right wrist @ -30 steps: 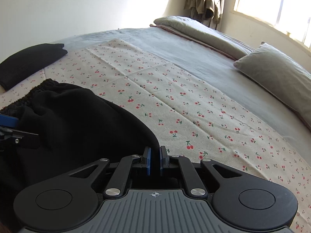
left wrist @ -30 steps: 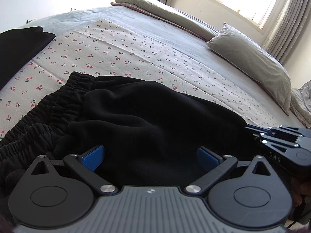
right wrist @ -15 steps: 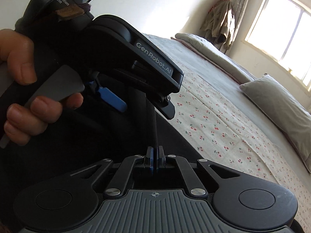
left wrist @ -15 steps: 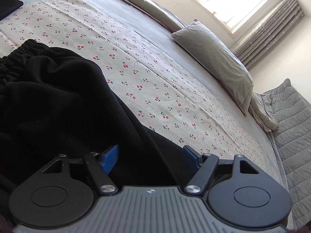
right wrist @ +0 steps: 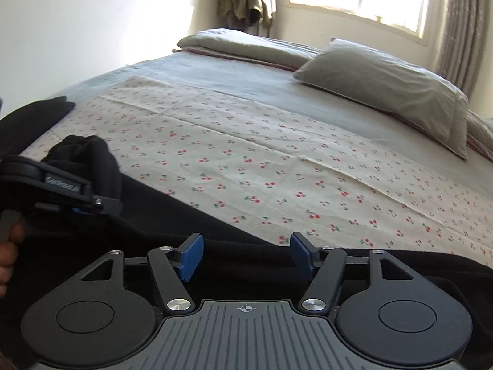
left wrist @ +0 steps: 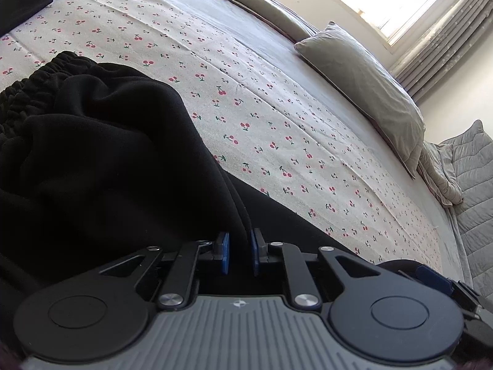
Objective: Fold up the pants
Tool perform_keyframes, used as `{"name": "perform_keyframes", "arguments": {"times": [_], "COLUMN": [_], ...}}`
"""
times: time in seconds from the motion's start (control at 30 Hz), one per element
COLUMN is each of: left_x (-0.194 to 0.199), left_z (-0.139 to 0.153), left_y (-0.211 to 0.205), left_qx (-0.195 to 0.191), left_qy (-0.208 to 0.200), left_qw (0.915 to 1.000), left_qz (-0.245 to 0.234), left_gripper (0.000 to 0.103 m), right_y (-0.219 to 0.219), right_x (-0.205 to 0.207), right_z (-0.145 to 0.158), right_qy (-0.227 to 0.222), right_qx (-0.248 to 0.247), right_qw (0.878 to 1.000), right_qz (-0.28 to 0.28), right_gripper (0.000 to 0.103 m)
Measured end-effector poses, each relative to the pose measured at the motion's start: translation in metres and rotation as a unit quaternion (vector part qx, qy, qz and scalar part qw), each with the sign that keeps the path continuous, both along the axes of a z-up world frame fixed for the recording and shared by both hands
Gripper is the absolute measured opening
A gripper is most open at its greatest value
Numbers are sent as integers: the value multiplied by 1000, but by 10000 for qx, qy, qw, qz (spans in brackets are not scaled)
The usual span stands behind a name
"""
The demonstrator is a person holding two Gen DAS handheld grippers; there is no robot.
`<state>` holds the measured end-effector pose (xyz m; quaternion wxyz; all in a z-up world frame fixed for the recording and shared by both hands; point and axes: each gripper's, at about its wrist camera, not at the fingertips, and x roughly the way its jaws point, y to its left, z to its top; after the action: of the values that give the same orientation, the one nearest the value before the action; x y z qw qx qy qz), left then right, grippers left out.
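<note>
The black pants (left wrist: pixel 101 160) lie crumpled on the cherry-print sheet (left wrist: pixel 277 117), their elastic waistband (left wrist: pixel 34 89) at the left. My left gripper (left wrist: pixel 238 254) is closing, and its blue pads pinch a raised fold of the pants. In the right wrist view it shows at the left edge (right wrist: pixel 77 197), held by a hand (right wrist: pixel 7 256). My right gripper (right wrist: pixel 246 256) is opening just above a flat edge of the pants (right wrist: pixel 154 215); its pads touch nothing. One of its blue pads (left wrist: pixel 433 279) shows at the lower right of the left wrist view.
A second black garment (right wrist: pixel 34 117) lies at the far left of the bed. A grey pillow (right wrist: pixel 385 89) and a folded grey blanket (right wrist: pixel 246 46) sit near the window. A quilted grey cover (left wrist: pixel 471 185) hangs at the right bed edge.
My left gripper went from wide open to pinched on a fold of the pants. My right gripper let go of the fabric, opened and swung away to the right.
</note>
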<state>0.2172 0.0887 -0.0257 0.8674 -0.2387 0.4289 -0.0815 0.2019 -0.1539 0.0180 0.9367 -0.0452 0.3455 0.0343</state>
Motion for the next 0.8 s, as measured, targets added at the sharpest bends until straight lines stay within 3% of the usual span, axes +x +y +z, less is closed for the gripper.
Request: {"name": "perform_keyframes", "arguments": {"times": [0.13,0.33,0.47,0.63,0.67,0.8], "left_x": [-2,-3,-2,-2,-2,-3], "left_z": [2,3,2,2,2,5], "left_y": [-2,-7,-9,-11,-12,-11], "left_qx": [115,290,333,363,368,326], "left_qy": [-57,-118,-127,-126,-126,-137], "left_qw": [9999,9995,9993,9992,9992,9994], "left_qz": [-25,-50,-62,-61,-57,-30], "left_gripper": [14,14,14,14,14,11], "right_y": [-59,-119,-120,-109,-108,-112], "right_x": [19,40,55,65,66,59], "right_z": [-7,-38,-55,-59,-59,-56], "right_qy": [337,1101,1375,1363,1327,1143], "right_qx": [433,1507,1434,985,866,503], "right_qw": [9907,9501,9358,9354,9354,9350], "right_qz": [-1247,-2500,-2912,-3110,-3161,-3318], "right_gripper": [75,75,75,74,68,10]}}
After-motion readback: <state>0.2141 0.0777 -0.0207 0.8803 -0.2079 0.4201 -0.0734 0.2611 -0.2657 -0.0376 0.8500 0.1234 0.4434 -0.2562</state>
